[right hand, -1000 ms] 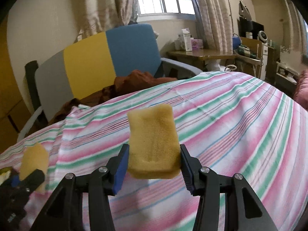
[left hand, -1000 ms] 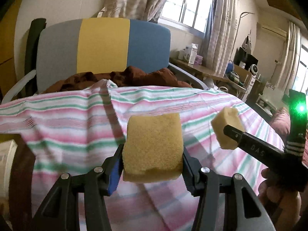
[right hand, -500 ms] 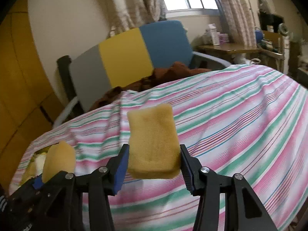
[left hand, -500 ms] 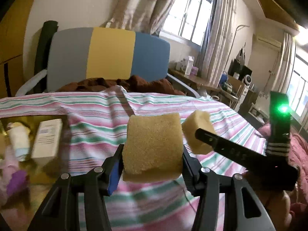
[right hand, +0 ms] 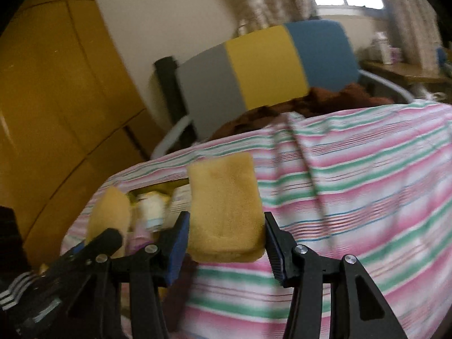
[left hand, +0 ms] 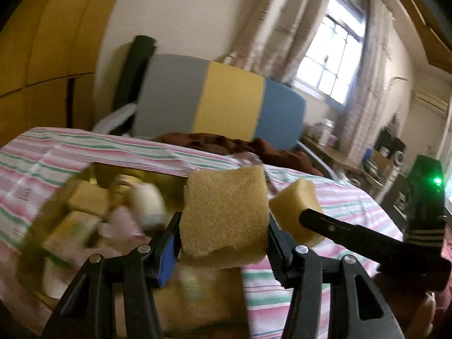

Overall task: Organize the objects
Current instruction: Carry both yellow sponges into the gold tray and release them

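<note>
Seen from the left wrist, the left gripper (left hand: 223,236) clamps a tan rectangular foam sponge (left hand: 224,216) above a blurred gold-lined box of small packages (left hand: 84,220) on the pink-and-green striped bedcover (left hand: 339,203); the right gripper (left hand: 305,216) carries a second tan sponge block (left hand: 295,207) just beside it. From the right wrist, that gripper grips its sponge upright over the striped cloth, before a grey, yellow and blue chair back (right hand: 265,67).

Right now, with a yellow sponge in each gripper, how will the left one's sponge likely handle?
The sponge in the left gripper looks soft: its lower edge bulges and looks ragged between the fingers. Its porous surface suggests it is light and grippy, unlikely to slip. Probably not fragile.
</note>
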A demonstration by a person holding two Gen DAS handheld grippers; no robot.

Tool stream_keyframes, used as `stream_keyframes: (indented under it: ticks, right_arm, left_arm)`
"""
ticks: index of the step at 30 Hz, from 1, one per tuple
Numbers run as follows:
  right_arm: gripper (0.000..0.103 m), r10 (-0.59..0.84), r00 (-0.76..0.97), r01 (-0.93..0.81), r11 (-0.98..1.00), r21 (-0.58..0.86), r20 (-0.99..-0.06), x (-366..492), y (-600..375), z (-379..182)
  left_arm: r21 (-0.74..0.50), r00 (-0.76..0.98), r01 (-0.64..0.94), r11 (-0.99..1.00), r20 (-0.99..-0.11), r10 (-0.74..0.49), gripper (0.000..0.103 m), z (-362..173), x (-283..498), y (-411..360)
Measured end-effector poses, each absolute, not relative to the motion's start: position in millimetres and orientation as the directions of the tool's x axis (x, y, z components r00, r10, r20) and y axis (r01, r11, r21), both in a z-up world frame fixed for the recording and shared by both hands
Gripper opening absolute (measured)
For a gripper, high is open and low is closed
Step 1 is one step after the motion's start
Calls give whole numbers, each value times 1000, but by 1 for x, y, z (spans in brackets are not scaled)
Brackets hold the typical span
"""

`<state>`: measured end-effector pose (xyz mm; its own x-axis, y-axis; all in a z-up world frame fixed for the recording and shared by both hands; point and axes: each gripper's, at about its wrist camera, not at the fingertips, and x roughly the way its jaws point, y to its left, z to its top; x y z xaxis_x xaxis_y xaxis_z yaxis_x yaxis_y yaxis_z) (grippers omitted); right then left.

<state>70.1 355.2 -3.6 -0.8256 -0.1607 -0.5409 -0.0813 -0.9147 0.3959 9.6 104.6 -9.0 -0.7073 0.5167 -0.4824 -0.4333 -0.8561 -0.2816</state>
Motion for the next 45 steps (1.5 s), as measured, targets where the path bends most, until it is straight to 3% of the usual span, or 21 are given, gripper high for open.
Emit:
stream_keyframes:
  ticks: [10, 12, 15, 20, 23, 25, 28, 33, 39, 41, 43, 45]
  right_arm:
    - [54, -294, -759, 44, -914, 404, -581, 15, 269, -10]
    - [55, -302, -743, 45, -912, 407, -597, 3, 260, -17]
    - [78, -296, -718, 4, -907, 422, -629, -8, 256, -28]
    - [80, -298, -747, 4, -896, 444, -595, 4, 267, -26]
    - [72, -287, -760, 37, -915, 402, -583, 14, 265, -20]
    - [53, -301, -749, 77, -924, 374, -590, 17, 258, -19]
    - [43, -330, -728, 128, -926, 354, -601, 13, 250, -24]
    - [42, -413, -661, 194, -901, 389, -627, -4, 234, -40]
    - [44, -364, -642, 122, -917, 379, -675, -21, 238, -52]
    - [53, -344, -658, 113, -925, 363, -670, -11, 240, -42]
    - [81, -300, -678, 93, -941, 327, -671, 1, 240, -30]
    - [89, -252, -696, 66, -955, 290, -672, 12, 241, -17]
  left_arm:
    - [-292, -715, -274, -916, -576, 397, 55, -33, -52, 31]
    - [-299, -682, -251, -921, -620, 387, 59, -45, -66, 26]
    - [-281, -655, -226, -933, -664, 359, 86, -57, -75, 22]
    - [-373, -672, -198, -907, -622, 402, 86, -54, -63, 3]
    - [-361, -695, -166, -917, -617, 369, 86, -48, -55, 0]
    - [-361, -703, -167, -918, -609, 367, 86, -44, -48, 0]
    - [-350, -713, -137, -927, -614, 337, 86, -37, -39, -3]
    - [-321, -710, -71, -944, -649, 274, 85, -27, -28, -10]
    - [-204, -754, -87, -975, -626, 199, 85, -10, -3, -2]
    - [-167, -762, -85, -982, -624, 172, 85, -5, 3, 1]
    - [-133, -756, -71, -989, -640, 140, 85, -3, 6, 4]
    - [-104, -749, -59, -993, -653, 113, 85, 0, 9, 7]
